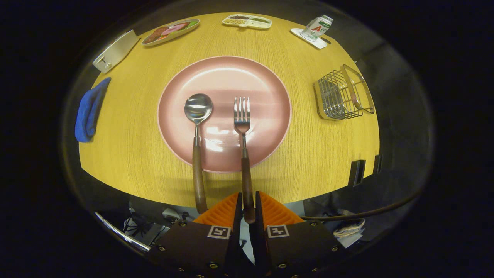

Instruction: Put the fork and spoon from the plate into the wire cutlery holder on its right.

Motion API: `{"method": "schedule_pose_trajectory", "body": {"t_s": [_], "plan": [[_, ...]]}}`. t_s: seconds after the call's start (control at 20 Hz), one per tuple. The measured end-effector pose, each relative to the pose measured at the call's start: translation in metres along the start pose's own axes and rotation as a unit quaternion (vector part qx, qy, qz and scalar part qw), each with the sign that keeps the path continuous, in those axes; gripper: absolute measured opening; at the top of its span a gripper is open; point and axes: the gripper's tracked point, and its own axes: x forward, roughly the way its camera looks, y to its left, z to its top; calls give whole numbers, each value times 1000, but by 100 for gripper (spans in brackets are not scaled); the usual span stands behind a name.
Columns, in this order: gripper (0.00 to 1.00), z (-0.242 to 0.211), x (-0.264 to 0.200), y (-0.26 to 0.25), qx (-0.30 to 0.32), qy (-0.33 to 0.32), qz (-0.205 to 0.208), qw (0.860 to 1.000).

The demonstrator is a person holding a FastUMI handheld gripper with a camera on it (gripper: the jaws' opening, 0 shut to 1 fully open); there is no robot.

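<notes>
A pink plate (251, 77) lies in the middle of the wooden table (135, 146). On it rest a spoon (198, 110) and a fork (242, 116), both with brown wooden handles reaching over the plate's near rim and past the table edge. The spoon lies to the left of the fork. My gripper (248, 206) is shut on the end of the fork's handle, with an orange finger (222, 210) pressing on each side. The spoon's handle ends just left of the fingers. The wire cutlery holder (343, 96) stands empty to the right of the plate.
Beyond the plate are two food trays (170, 31) (247, 21) and a small bottle (316, 27) on a white coaster. A metal box (115, 51) and a blue cloth (89, 110) sit at the table's left. A cable (370, 211) runs below the near edge.
</notes>
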Motion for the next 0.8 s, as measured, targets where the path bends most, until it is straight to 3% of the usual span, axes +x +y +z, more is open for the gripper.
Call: {"method": "schedule_pose_trajectory", "body": {"t_s": [0.15,0.35,0.8], "plan": [[20,-2,4,0,-4,9,0,1000],[8,-1,4,2,3,11,3,1000],[8,22,-28,-15,15,-31,-21,999]]}}
